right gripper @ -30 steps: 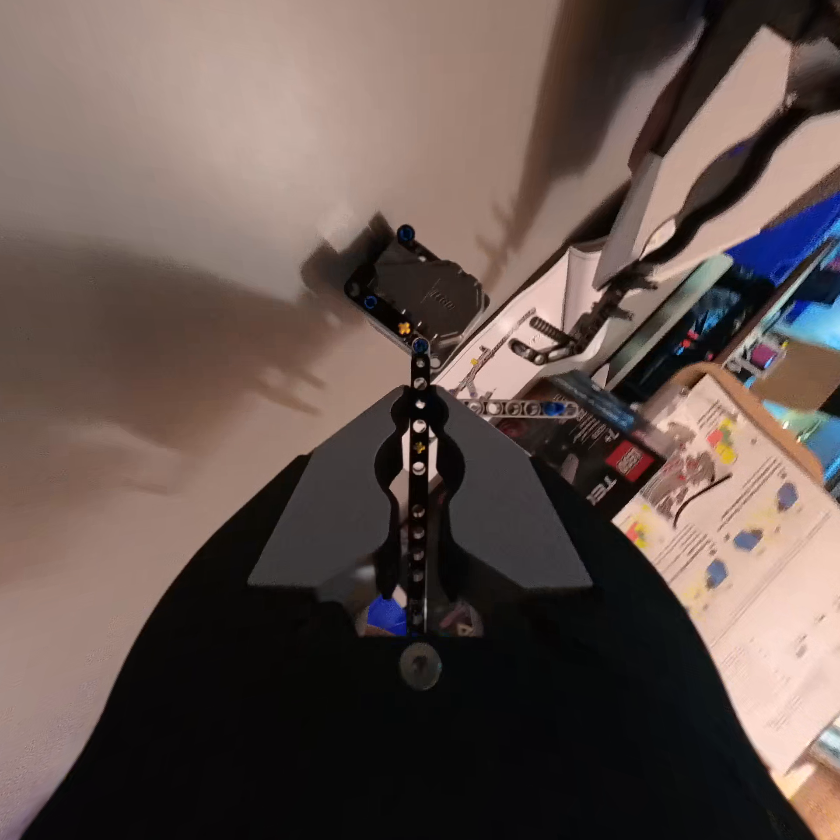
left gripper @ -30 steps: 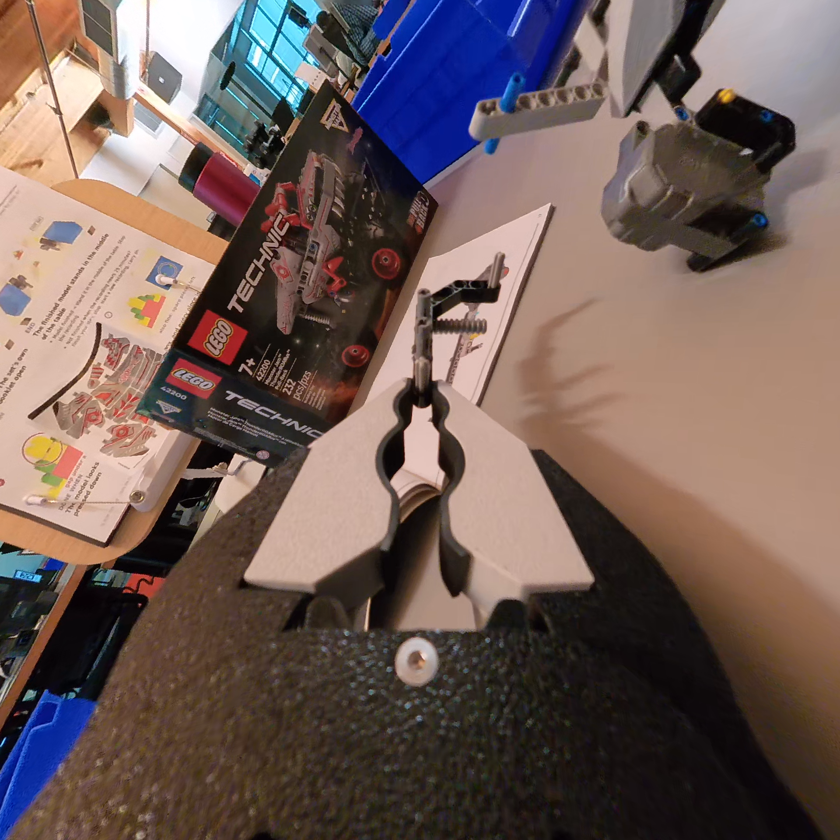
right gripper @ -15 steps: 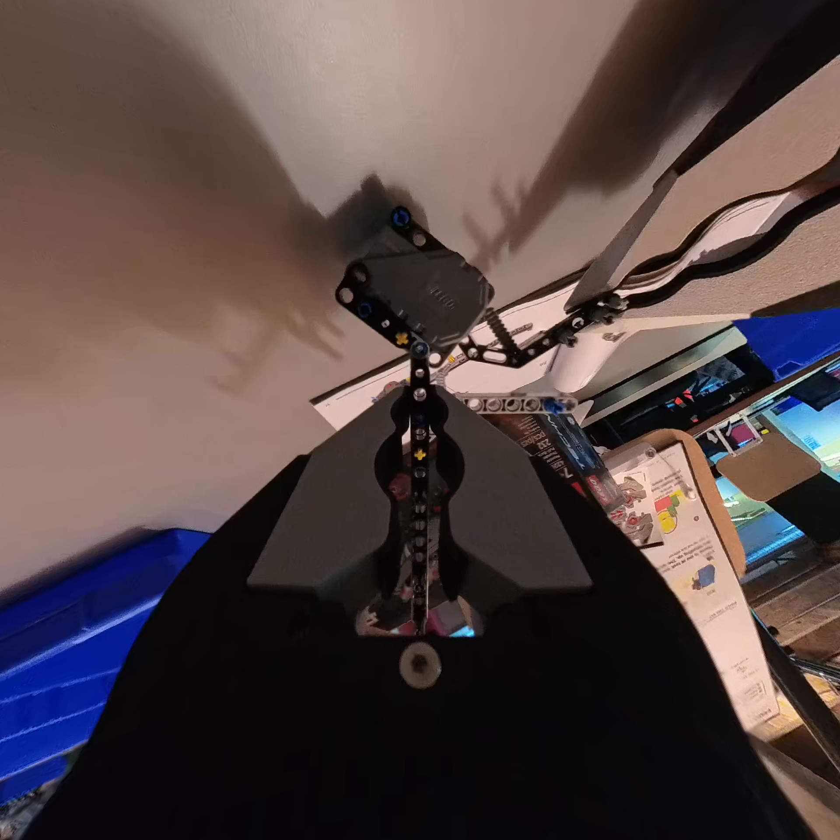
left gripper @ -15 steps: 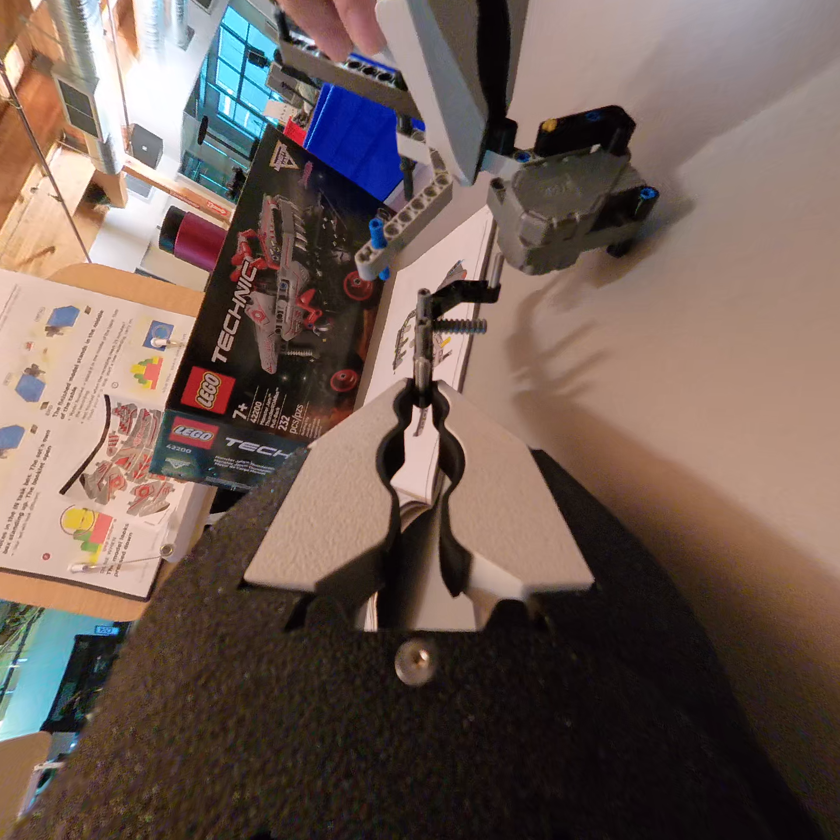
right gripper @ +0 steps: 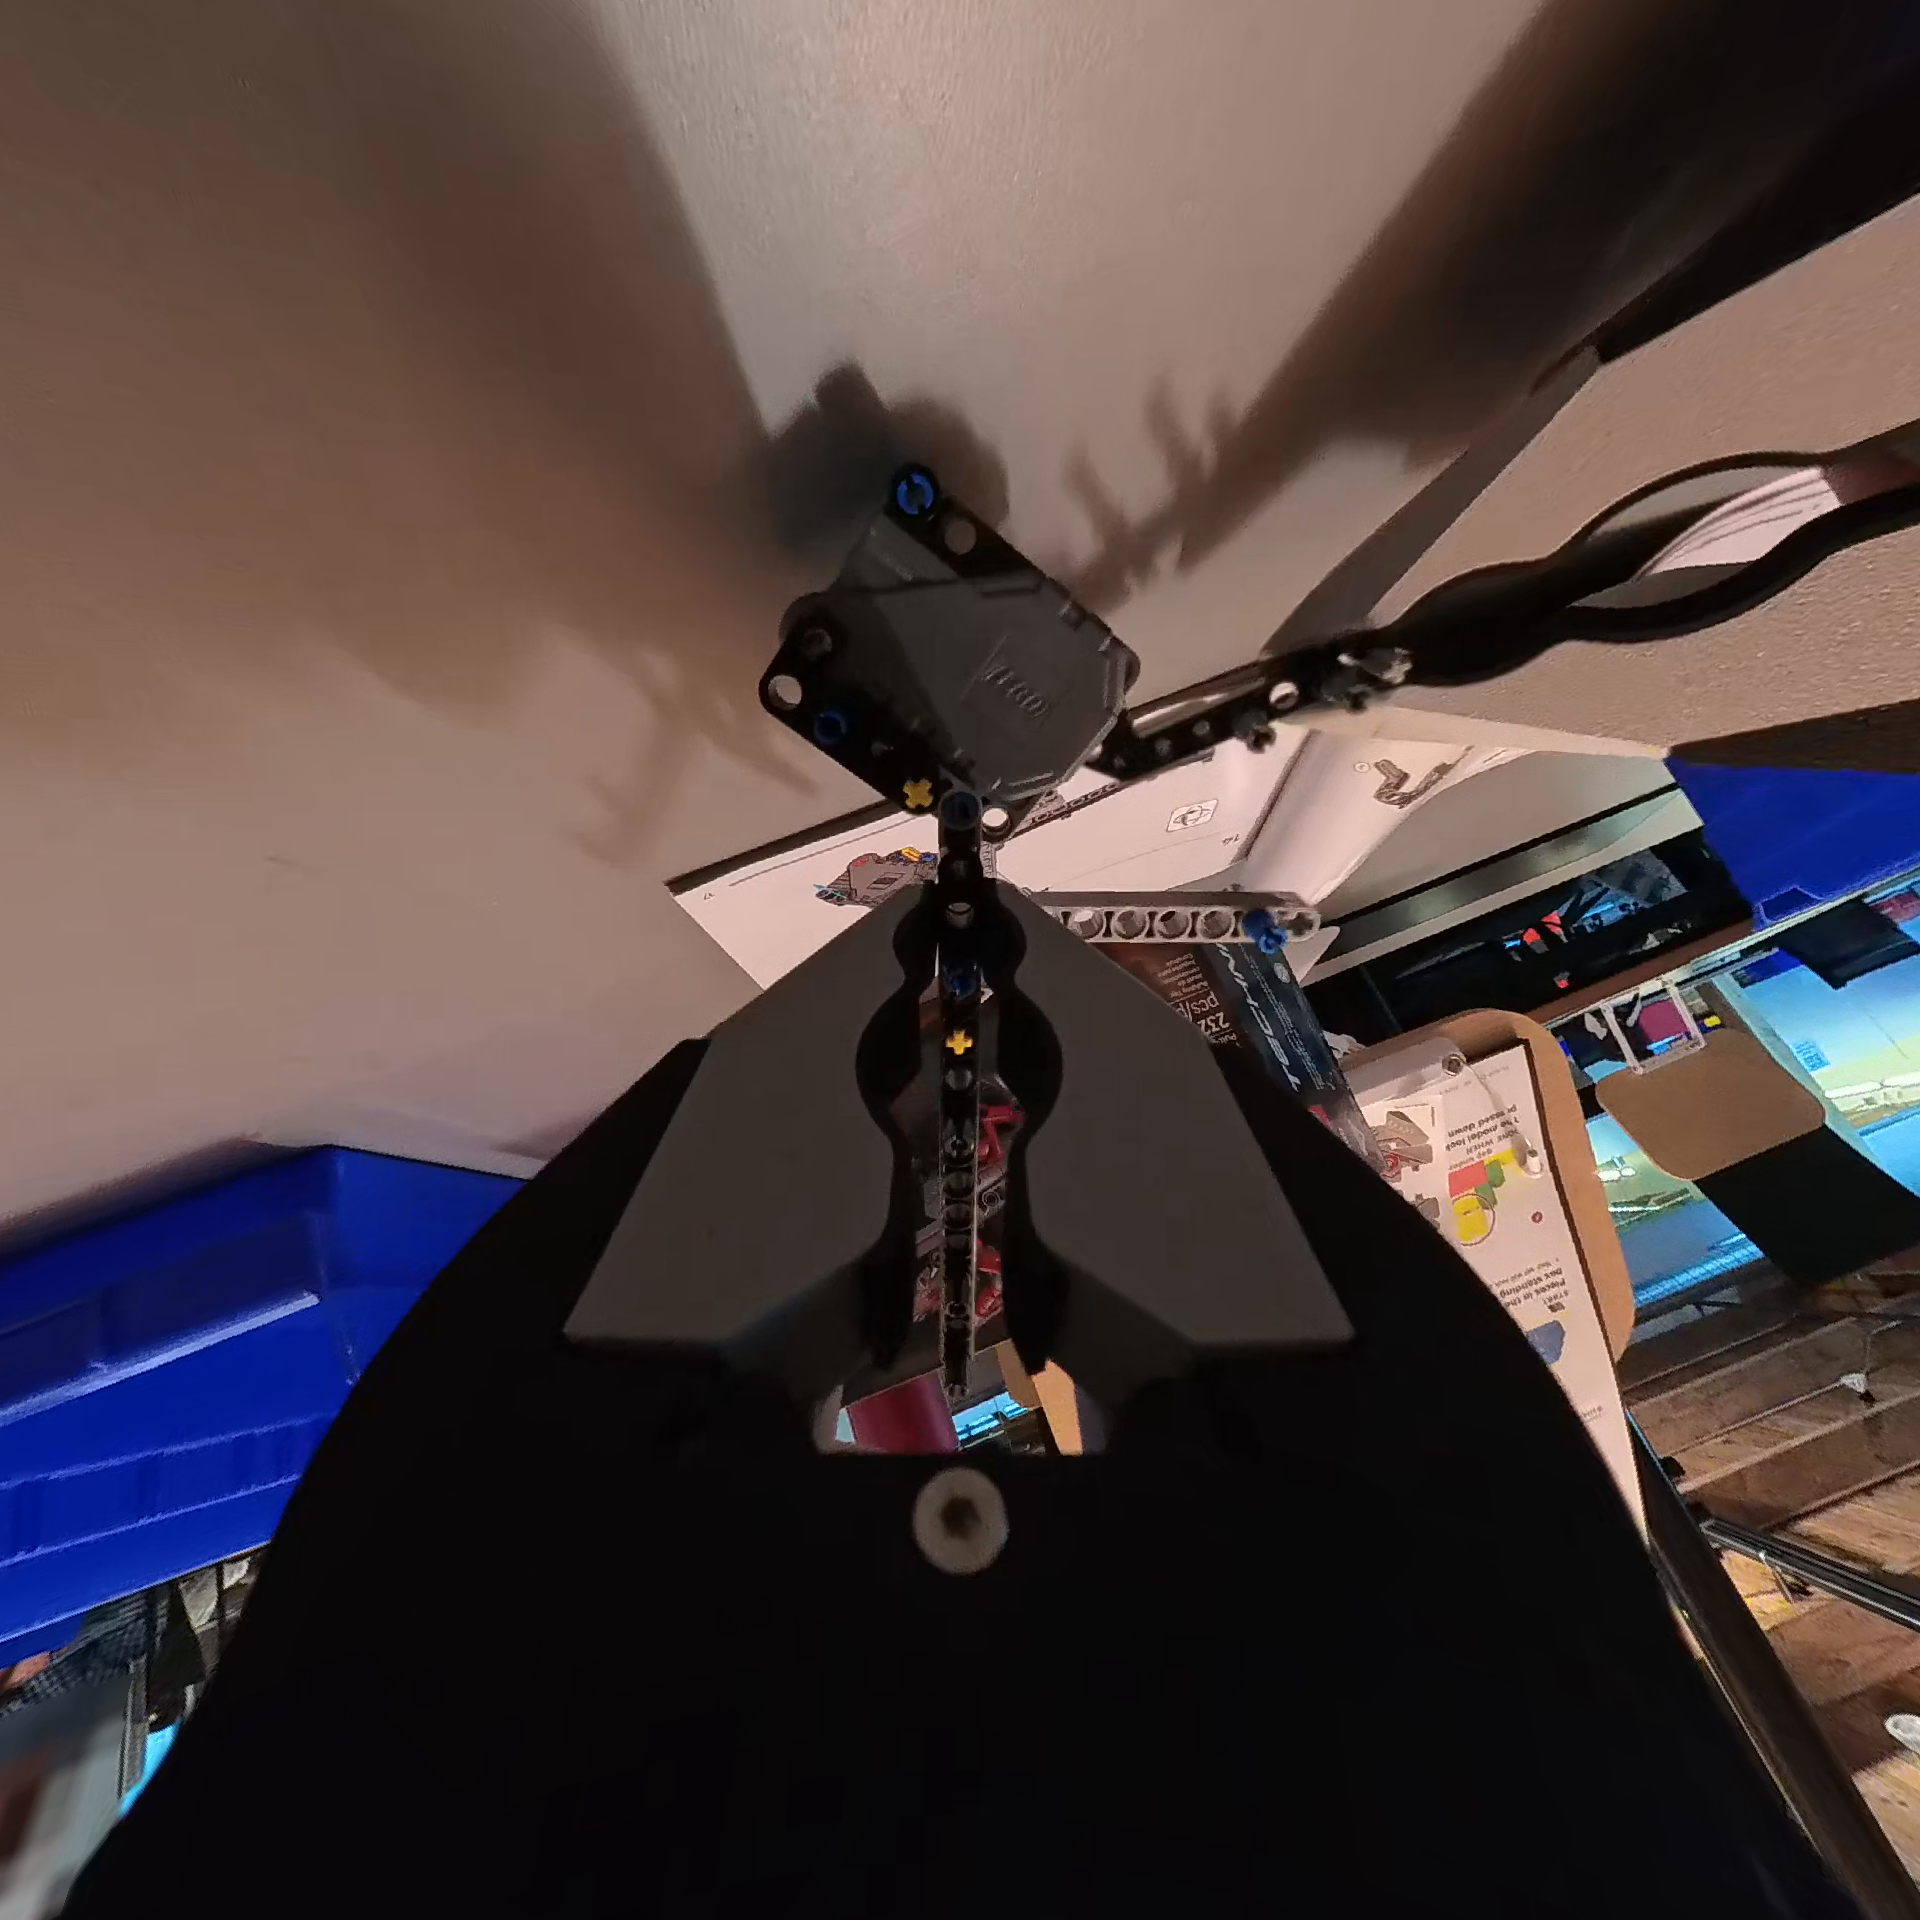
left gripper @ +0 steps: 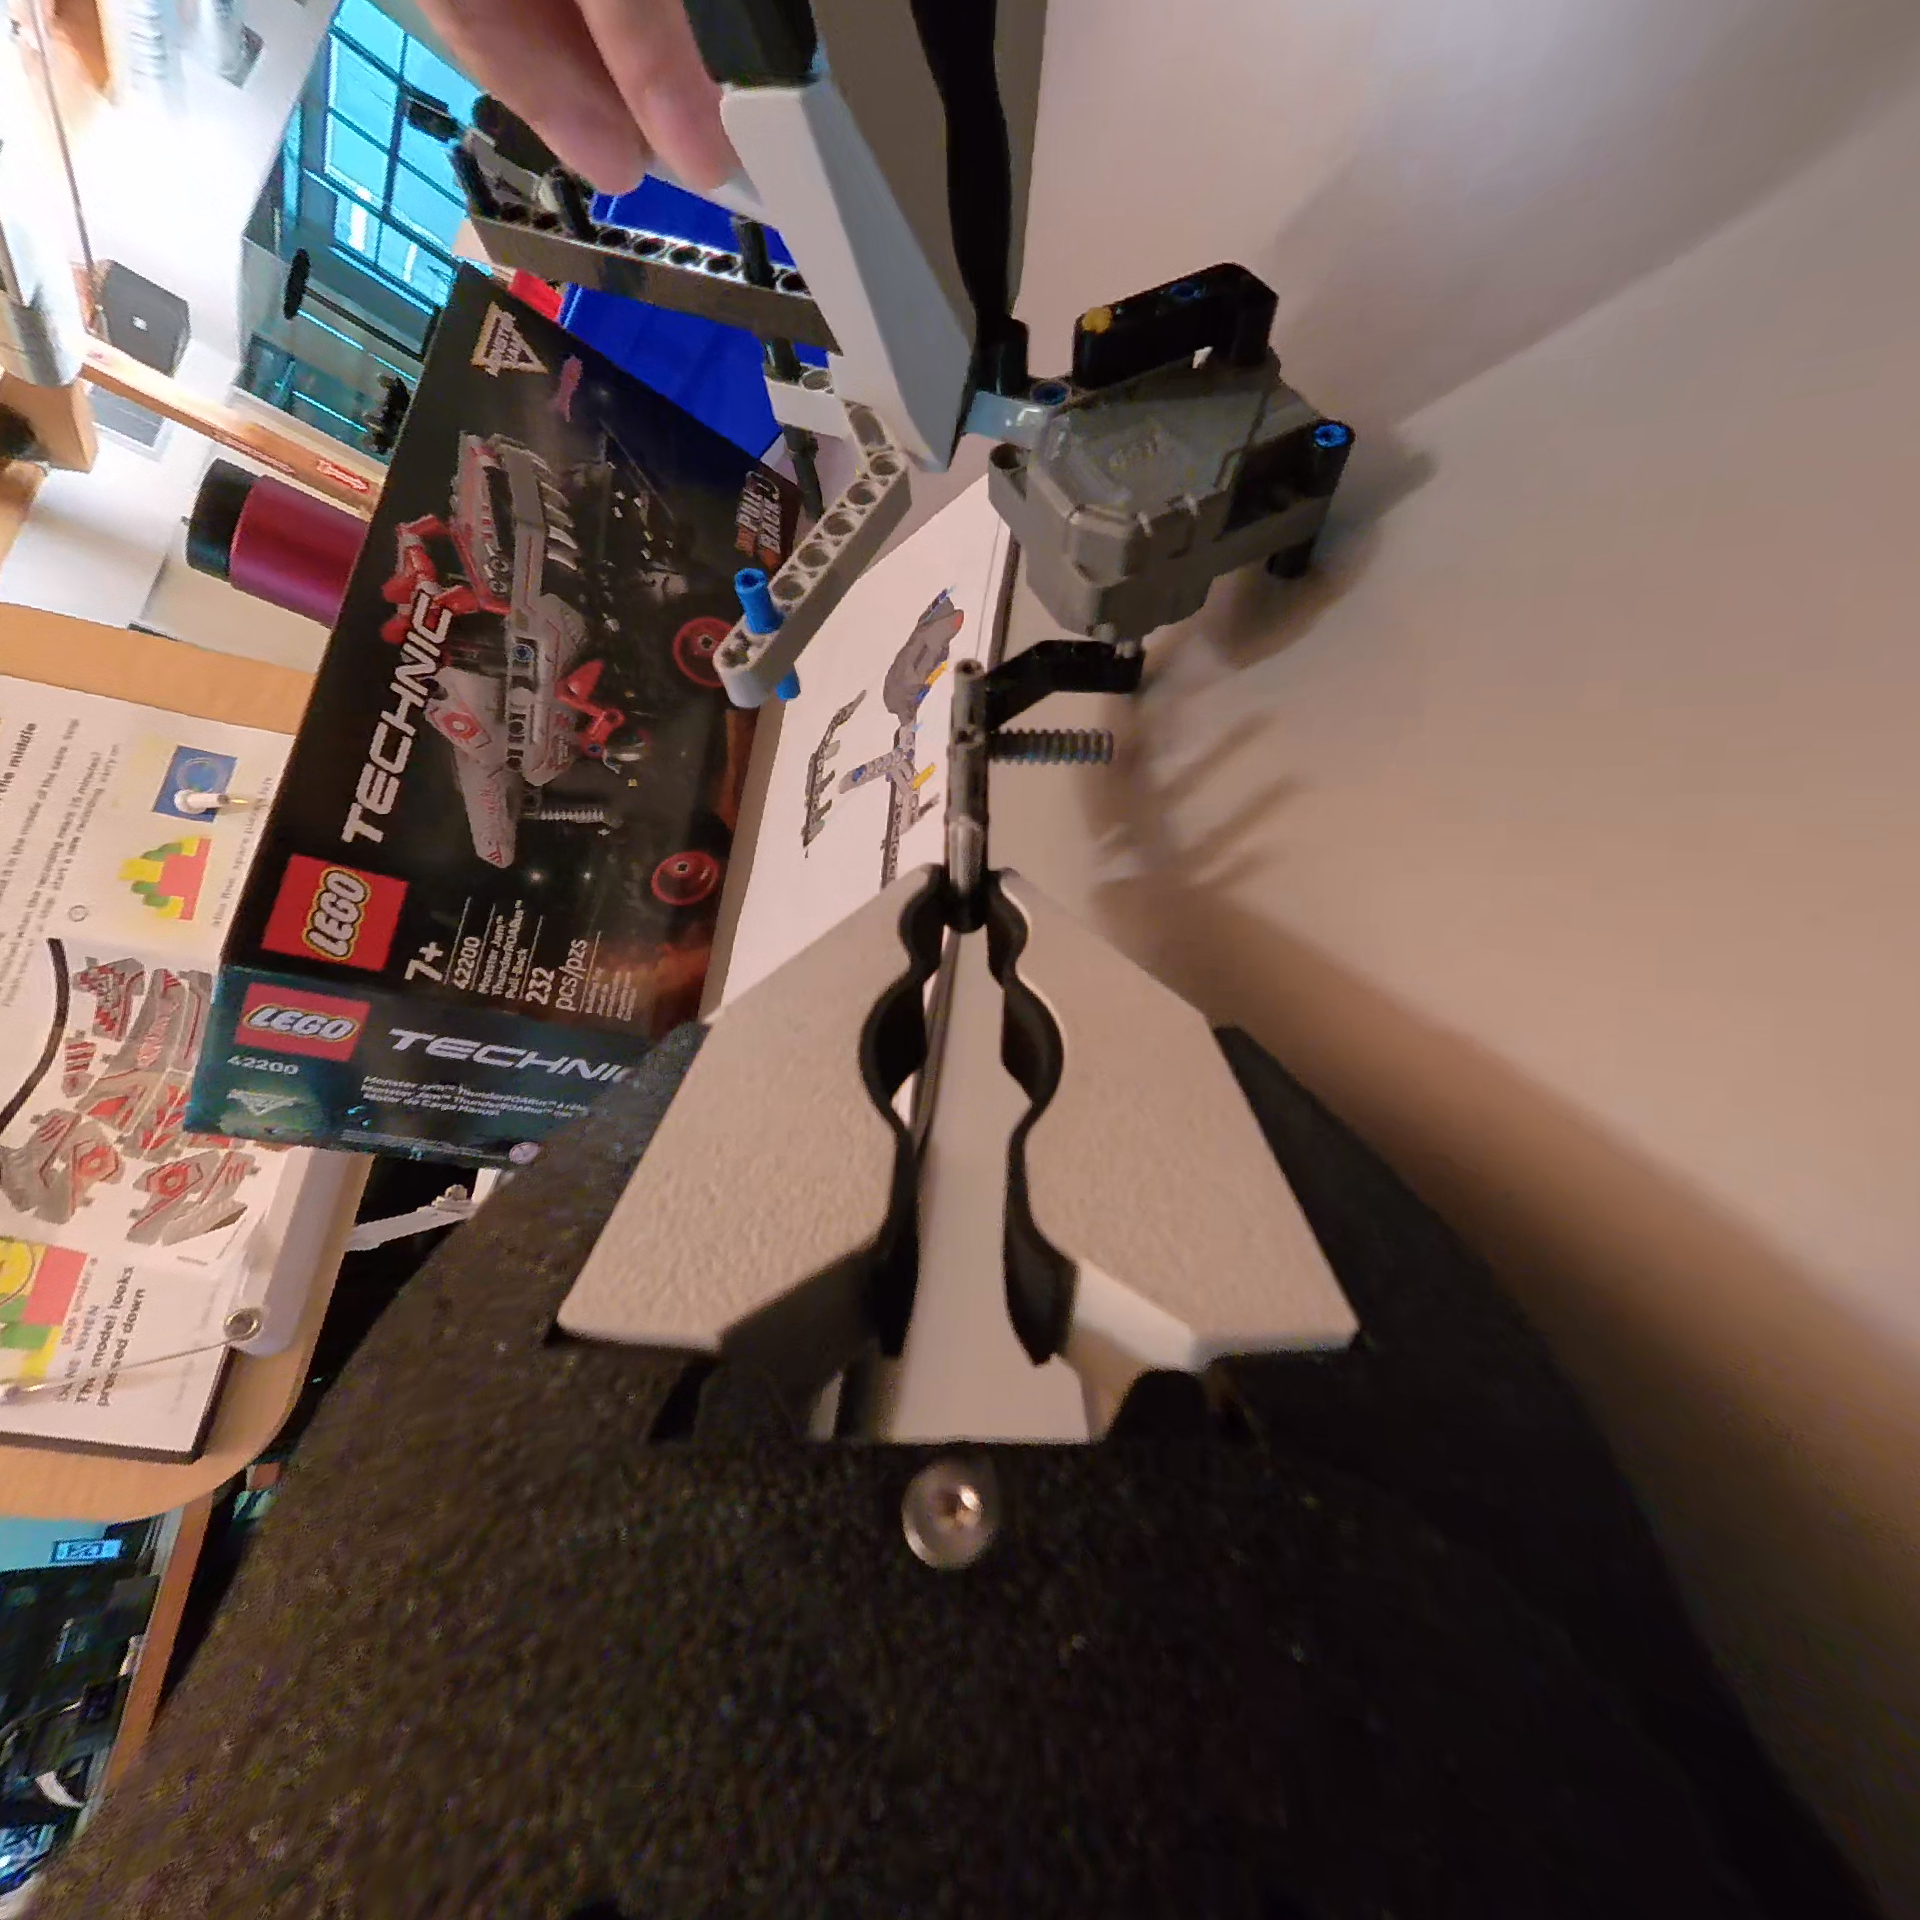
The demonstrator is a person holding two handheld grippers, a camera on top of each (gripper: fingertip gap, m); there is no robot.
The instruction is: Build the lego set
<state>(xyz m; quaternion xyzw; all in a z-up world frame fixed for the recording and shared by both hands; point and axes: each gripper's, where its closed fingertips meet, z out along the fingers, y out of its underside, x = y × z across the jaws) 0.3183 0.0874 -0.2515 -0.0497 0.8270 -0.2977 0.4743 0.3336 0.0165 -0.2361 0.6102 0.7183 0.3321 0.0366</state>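
Note:
A grey pull-back motor block (left gripper: 1143,509) with black frame pieces and blue pins stands on the pale table (left gripper: 1558,727). My left gripper (left gripper: 961,899) is shut on a small axle piece (left gripper: 964,769) with a black arm and a spring. The arm's tip reaches the block's near side. My right gripper (right gripper: 958,904) is shut on a long black beam (right gripper: 956,1091) with a yellow axle and blue pins. The beam's tip meets the motor block's (right gripper: 966,665) near corner. A grey beam (right gripper: 1174,920) branches off it to the right. The left gripper (right gripper: 1392,655) shows at upper right.
The set's black box (left gripper: 468,779) stands upright left of the open instruction booklet (left gripper: 862,748). A printed sheet (left gripper: 83,935) lies on a wooden board. A blue bin (right gripper: 156,1351) sits at the table's edge. A hand (left gripper: 582,83) holds the right gripper. Left tips to right tips: about 8 cm.
Both grippers have closed in on the motor block. The right gripper's beam tip now reaches the block's corner, and the left gripper's black arm has come up to its side.

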